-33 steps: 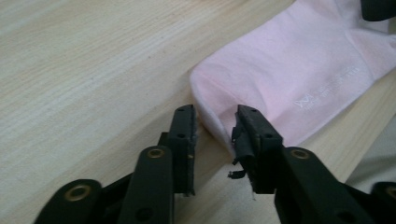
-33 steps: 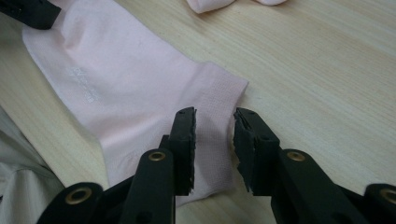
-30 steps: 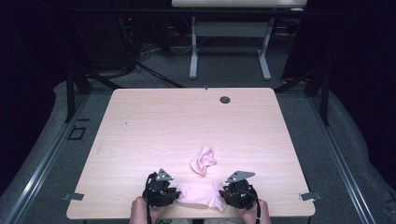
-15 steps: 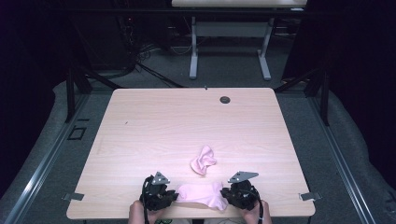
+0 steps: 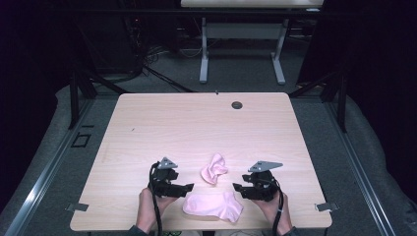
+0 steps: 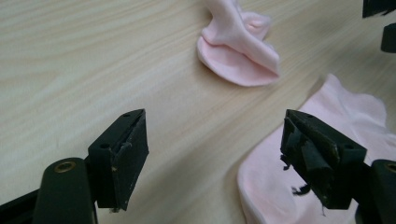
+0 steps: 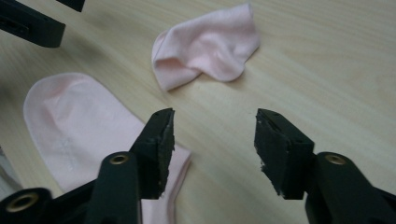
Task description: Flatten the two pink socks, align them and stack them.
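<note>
Two pale pink cotton socks are lying on the light wood-grain table (image 5: 147,128), near the person's edge. The flat pink sock (image 5: 213,206) is lying spread out close to that edge, between the two grippers. The crumpled pink sock (image 5: 214,168) is sitting bunched up just beyond it, farther onto the table, apart from the flat one.

The left gripper (image 5: 186,187) is sitting left of the flat sock, pointing inward toward it. Its jaws have just been opening and are standing wide now, nothing between them. In the left gripper view its gap is showing bare tabletop; the flat sock (image 6: 345,135) is lying under and past one jaw, and the crumpled sock (image 6: 238,51) is sitting ahead.

The right gripper (image 5: 239,189) is sitting right of the flat sock, also pointing inward. Its jaws have just been opening too, now parted about halfway, with nothing gripped. In the right gripper view one jaw is hanging above the flat sock's edge (image 7: 84,135), while the gap itself is showing bare wood. The crumpled sock (image 7: 205,46) is lying ahead of the jaws.

A small dark round grommet (image 5: 237,104) is sitting near the far edge.
</note>
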A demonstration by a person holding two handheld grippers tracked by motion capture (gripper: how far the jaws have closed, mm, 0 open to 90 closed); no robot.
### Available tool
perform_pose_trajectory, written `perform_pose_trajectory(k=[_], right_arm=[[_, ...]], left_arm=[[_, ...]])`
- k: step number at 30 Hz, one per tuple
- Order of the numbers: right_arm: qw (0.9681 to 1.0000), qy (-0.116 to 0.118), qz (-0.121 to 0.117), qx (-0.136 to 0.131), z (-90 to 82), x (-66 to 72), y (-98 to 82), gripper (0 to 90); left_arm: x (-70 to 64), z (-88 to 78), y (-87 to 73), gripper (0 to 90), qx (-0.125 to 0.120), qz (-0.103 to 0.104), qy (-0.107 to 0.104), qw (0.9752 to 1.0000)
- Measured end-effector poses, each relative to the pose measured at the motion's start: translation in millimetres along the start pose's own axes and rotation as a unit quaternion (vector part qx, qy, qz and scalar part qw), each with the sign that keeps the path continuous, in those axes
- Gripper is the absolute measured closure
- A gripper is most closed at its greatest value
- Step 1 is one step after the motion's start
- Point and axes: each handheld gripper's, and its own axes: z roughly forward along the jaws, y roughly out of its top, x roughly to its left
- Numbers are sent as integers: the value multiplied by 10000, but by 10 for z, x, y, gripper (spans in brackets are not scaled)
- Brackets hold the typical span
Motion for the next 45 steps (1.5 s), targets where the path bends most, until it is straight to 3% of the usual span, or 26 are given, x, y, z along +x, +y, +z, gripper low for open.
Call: perform_pose_trajectory(k=[4, 7, 12, 16, 22, 25, 27, 28, 31, 35, 37, 39, 42, 45], right_arm=[[10000, -42, 31, -13, 51, -96, 159, 341], [9999, -96, 34, 25, 123, -156, 274, 299], [9999, -32, 23, 149, 283, -236, 450, 385], [9994, 72, -152, 289, 433, -271, 592, 486], [9983, 241, -297, 446, 650, -316, 774, 487], [9976, 457, -129, 503, 781, -352, 841, 498], [9971, 454, -60, 604, 861, -359, 860, 535], [9960, 576, -13, 685, 900, -371, 866, 562], [9947, 525, 34, 887, 1009, -362, 849, 674], [9952, 476, 95, 856, 1055, -354, 821, 858], [9953, 433, 26, 871, 1062, -347, 815, 896], [9956, 365, 4, 861, 1065, -350, 811, 891], [9970, 371, 9, 676, 1035, -390, 829, 689], [9968, 487, -13, 641, 1058, -430, 856, 605]], left_arm=[[69, 112, 140, 222, 28, 97, 134, 9999], [120, 196, 216, 265, 127, 60, 89, 9999], [159, 352, 303, 336, 299, -14, -82, 9995], [135, 453, 369, 419, 368, 22, -104, 9993], [86, 611, 457, 510, 608, 151, -79, 9980], [44, 681, 461, 560, 736, 267, -45, 9969], [8, 712, 452, 597, 777, 354, 10, 9963], [-9, 723, 446, 620, 805, 381, 5, 9960], [-44, 735, 435, 699, 806, 478, 53, 9956], [-89, 746, 435, 808, 838, 662, 167, 9941], [-103, 754, 433, 852, 839, 687, 185, 9939], [-115, 756, 432, 869, 832, 743, 202, 9936], [-122, 756, 433, 882, 836, 793, 205, 9931], [-120, 756, 431, 885, 824, 758, 205, 9935]])
